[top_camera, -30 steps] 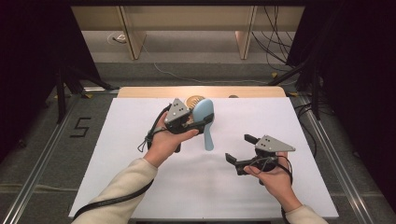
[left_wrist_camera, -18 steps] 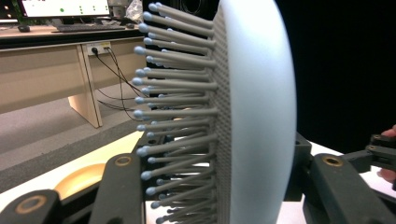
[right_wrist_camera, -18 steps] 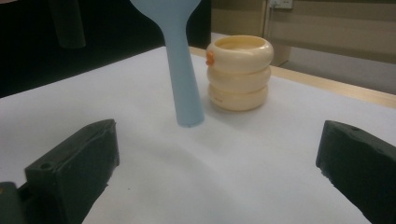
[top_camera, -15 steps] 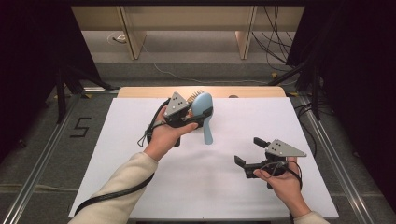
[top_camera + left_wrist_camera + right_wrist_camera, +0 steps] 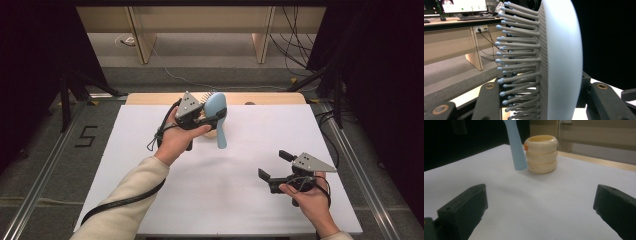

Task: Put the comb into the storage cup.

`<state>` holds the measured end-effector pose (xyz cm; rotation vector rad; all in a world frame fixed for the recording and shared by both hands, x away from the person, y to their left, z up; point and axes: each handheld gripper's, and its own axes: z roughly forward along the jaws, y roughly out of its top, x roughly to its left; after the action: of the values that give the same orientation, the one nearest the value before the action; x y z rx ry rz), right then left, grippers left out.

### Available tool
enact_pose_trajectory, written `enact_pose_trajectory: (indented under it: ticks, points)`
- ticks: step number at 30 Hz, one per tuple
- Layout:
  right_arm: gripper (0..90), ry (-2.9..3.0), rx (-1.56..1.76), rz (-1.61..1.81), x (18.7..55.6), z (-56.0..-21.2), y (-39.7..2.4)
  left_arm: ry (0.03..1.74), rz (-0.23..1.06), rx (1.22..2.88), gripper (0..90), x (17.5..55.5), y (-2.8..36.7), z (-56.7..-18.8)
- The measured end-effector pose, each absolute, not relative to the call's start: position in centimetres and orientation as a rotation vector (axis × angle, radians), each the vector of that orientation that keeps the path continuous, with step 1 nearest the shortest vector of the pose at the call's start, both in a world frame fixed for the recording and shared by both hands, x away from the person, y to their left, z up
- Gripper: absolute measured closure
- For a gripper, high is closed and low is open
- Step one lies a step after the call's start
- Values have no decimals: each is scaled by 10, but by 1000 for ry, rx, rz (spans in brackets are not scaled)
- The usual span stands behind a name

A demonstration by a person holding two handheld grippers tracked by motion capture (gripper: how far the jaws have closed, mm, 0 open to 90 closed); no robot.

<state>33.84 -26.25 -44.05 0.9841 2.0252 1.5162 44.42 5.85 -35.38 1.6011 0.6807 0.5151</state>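
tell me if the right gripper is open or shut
Open. The right gripper holds its fingers wide apart with bare white table between them, gripping nothing.

L forearm is reaching in from 7 o'clock, cream sleeve to the wrist, hand wrapping the left gripper (image 5: 212, 116) at approx 11 o'clock of the table. Its jaws are pointing toward 3 o'clock, closing on the head of a blue hairbrush (image 5: 216, 109), lifted w/ handle hanging down. R hand (image 5: 309, 198) is coming in at 5 o'clock, holding the right gripper (image 5: 274, 165) low, jaws spread wide, nothing btwn them, aiming toward 10 o'clock.
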Motion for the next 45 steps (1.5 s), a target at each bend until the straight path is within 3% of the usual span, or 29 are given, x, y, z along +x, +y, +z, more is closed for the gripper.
enact_pose_trajectory:
  ticks: [45]
  points:
    - [5,1970,1066,1511,321,-450,-294,705,574,1564,492,466,65,-327]
